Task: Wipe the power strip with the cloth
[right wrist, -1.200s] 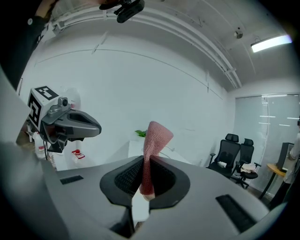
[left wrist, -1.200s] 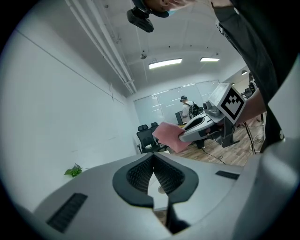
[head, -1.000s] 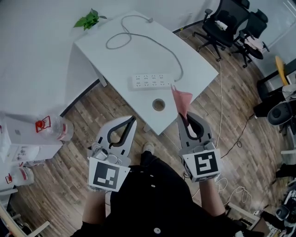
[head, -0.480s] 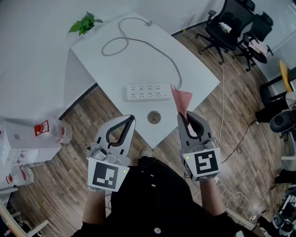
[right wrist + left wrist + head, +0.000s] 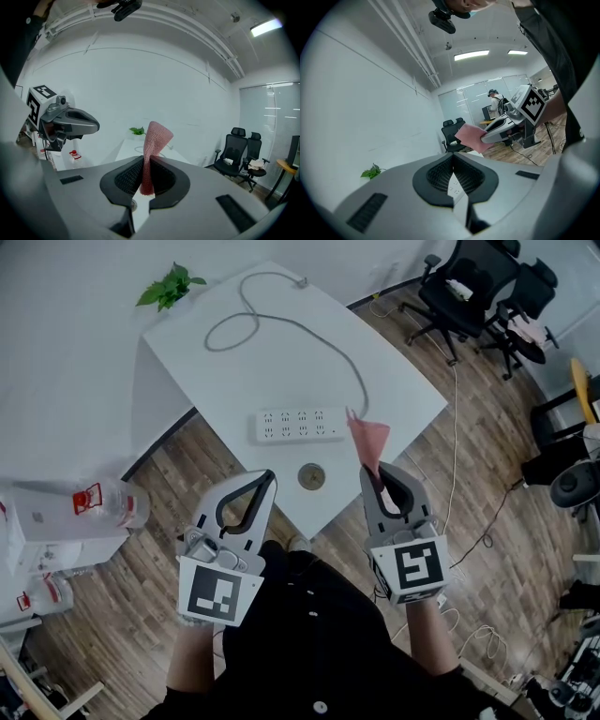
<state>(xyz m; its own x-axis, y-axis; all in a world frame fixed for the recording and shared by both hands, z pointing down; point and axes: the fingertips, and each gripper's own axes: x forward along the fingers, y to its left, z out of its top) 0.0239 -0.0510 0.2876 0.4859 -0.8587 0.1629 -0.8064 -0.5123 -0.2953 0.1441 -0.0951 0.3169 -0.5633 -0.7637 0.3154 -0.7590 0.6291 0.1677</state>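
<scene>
A white power strip [image 5: 301, 425] lies on the white table [image 5: 281, 362], its grey cable [image 5: 281, 327] looping away toward the far edge. My right gripper [image 5: 378, 474] is shut on a pink cloth [image 5: 368, 442], which sticks up from the jaws [image 5: 156, 136] just short of the table's near right edge. The left gripper [image 5: 265, 480] hovers over the floor before the table's near corner, jaws together with nothing in them. In the left gripper view the cloth [image 5: 469, 137] shows beside the right gripper, and a sliver of the strip [image 5: 453, 186] behind the jaws.
A round cable hole [image 5: 312, 476] sits in the table near its front corner. A green plant [image 5: 169, 287] stands by the far left corner. Office chairs [image 5: 469, 296] are at the upper right, water bottles [image 5: 105, 507] on the left floor.
The view has shifted so the table sits slightly nearer to both grippers than one second ago. Both grippers keep their pose, the cloth still held.
</scene>
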